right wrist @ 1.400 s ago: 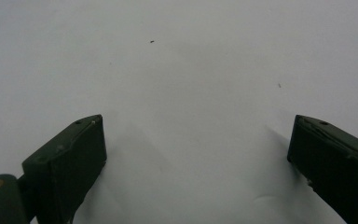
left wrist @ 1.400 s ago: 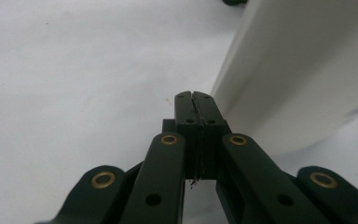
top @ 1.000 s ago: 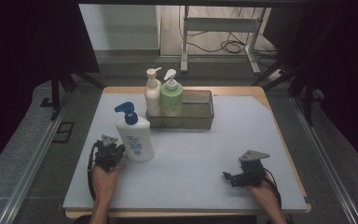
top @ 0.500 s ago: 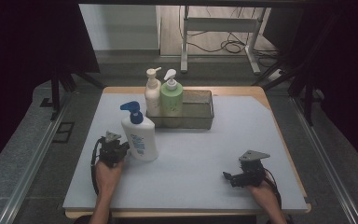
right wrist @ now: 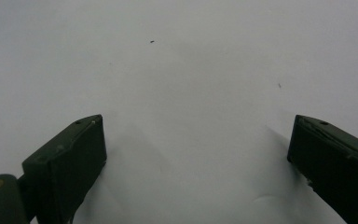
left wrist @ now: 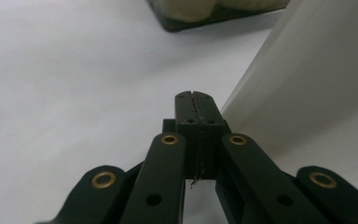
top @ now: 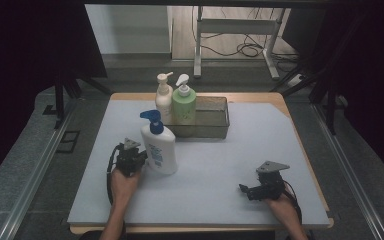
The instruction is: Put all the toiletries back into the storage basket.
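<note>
While the left gripper [top: 130,156], jaws together, nudges the white bottle [top: 160,150], the right gripper [top: 260,190] rests wide; next, probably push trayward.

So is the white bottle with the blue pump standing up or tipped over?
Upright. The white bottle stands on its base on the mat, blue pump on top, in front of the tray; the left gripper, jaws shut, is beside it.
</note>
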`<state>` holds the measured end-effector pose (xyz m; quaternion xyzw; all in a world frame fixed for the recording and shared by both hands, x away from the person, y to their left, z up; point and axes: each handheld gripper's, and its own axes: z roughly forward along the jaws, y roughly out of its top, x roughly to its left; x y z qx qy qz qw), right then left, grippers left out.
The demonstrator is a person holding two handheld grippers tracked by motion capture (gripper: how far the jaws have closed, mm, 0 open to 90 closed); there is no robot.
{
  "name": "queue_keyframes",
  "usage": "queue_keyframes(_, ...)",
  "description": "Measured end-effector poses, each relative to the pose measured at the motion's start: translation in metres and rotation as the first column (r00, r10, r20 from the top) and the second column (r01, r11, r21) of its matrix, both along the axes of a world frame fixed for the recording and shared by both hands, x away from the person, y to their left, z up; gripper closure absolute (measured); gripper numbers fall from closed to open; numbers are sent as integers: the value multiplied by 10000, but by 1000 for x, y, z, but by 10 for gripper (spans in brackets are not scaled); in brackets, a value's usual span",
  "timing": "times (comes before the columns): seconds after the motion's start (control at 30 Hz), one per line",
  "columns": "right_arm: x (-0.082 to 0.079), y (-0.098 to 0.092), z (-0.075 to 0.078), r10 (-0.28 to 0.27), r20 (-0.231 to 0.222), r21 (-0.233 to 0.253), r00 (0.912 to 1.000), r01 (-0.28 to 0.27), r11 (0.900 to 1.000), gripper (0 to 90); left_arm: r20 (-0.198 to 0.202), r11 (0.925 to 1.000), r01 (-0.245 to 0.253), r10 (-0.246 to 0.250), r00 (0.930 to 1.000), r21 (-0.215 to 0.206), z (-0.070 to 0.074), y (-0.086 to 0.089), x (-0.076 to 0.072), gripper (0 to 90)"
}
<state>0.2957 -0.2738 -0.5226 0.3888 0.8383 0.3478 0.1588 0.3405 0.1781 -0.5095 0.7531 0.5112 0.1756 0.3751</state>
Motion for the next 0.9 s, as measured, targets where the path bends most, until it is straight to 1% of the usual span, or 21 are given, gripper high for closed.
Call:
queue_keyframes(0.17,0,0,0,-2,2,0,10000,2,10000,42,21,9996,231,-231,9997,-185,-1,-10,0,892)
queue_keyframes(0.57,0,0,0,0,4,-2,10000,0,10000,42,-4,9967,786,-786,9969,-184,0,-32,-2,892)
queue_keyframes(0.9,0,0,0,0,2,0,10000,0,10000,42,-29,9915,1299,-1300,9915,-109,0,-48,-6,892)
